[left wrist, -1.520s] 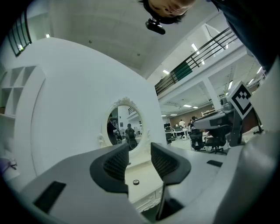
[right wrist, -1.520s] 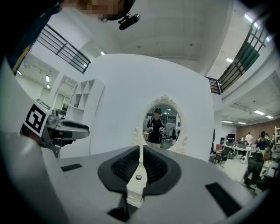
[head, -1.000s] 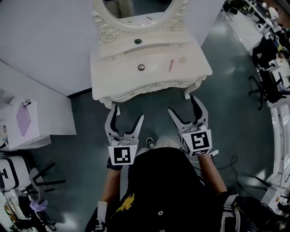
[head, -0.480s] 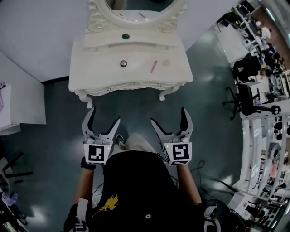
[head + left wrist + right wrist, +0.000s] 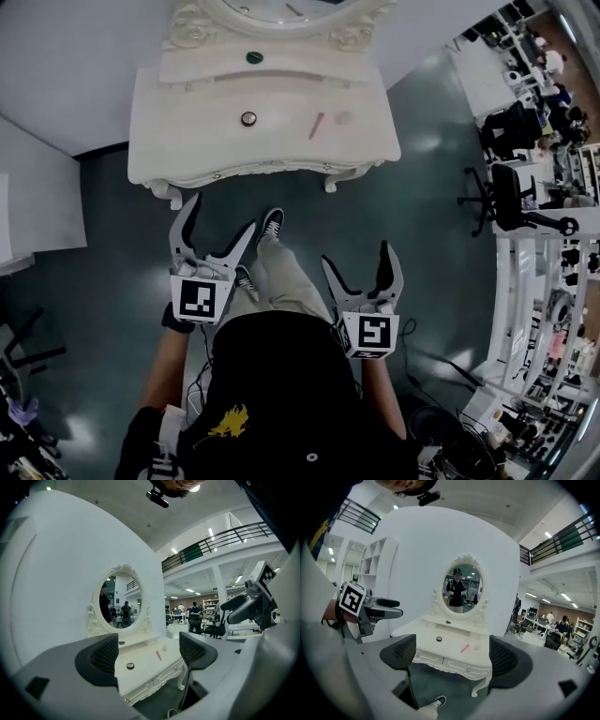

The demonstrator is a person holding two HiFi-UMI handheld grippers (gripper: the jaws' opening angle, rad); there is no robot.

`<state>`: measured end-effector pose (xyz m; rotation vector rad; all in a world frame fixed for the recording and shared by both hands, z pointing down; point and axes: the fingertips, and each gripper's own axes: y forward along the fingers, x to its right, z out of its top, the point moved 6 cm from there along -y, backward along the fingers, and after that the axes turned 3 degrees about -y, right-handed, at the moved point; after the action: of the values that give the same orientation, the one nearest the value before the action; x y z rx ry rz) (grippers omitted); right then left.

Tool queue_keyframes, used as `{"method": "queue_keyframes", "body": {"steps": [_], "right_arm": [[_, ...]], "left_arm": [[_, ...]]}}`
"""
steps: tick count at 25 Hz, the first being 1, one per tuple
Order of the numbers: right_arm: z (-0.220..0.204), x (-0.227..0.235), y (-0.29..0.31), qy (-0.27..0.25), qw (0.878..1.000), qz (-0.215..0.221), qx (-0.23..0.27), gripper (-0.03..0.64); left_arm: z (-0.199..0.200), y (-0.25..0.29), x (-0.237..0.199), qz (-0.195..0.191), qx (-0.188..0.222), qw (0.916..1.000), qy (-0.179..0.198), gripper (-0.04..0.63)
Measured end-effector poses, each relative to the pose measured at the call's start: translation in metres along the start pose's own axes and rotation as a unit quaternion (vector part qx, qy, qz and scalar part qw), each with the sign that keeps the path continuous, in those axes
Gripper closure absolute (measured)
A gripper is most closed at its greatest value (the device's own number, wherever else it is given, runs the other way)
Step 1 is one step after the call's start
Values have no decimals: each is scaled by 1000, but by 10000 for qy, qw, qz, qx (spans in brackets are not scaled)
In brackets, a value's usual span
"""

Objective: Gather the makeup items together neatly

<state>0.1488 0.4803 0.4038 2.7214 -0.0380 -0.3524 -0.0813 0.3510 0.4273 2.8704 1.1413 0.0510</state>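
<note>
On the white dressing table (image 5: 187, 141) lie a small dark round jar (image 5: 248, 118), a pink stick (image 5: 317, 125) and a pale round item (image 5: 343, 118). A green round item (image 5: 254, 57) sits on the raised shelf below the mirror. My left gripper (image 5: 217, 220) hangs in the air short of the table's front edge; its jaws have just been opening and nothing is between them. My right gripper (image 5: 358, 261) is farther back. Its jaws have just opened wide and then eased in slightly, also with nothing between them. The left gripper view shows the jar (image 5: 130, 666) and stick (image 5: 159, 656) beyond the pads.
The person's leg and dark sneaker (image 5: 270, 225) are on the green floor between the grippers. A white cabinet (image 5: 28, 216) stands at the left. Office chairs (image 5: 511, 202) and desks fill the right side. An oval mirror (image 5: 461, 588) tops the table against the white wall.
The table has slid toward the top of the head view. A leg with a sneaker has swung forward between the grippers. Both grippers' jaws stand wider than a second ago.
</note>
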Motion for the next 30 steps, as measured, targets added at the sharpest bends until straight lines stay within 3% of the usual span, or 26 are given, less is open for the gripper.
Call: {"method": "queue_keyframes", "body": {"steps": [8,10,14,16,22,30], "right_arm": [[14,10,68,398,9989,241,33,140],[25,15,92,370,9987,346,83,143],[53,13,135,-155,9982,537,230,144],[60,15,154,21,9975,630,326,144],[65,80,211,320,9972,477,474,173],[68,134,275,611,9956,518,478,224]], "left_arm": [[23,51,-15,-201,-243,9976,610,183],[27,67,-24,-32,-324,9986,420,183],[19,97,-50,262,-1071,9934,319,183],[22,114,-64,224,-1152,9927,261,183],[46,199,-73,89,-1205,9910,571,183],[58,260,-73,16,-1330,9892,624,183]]}}
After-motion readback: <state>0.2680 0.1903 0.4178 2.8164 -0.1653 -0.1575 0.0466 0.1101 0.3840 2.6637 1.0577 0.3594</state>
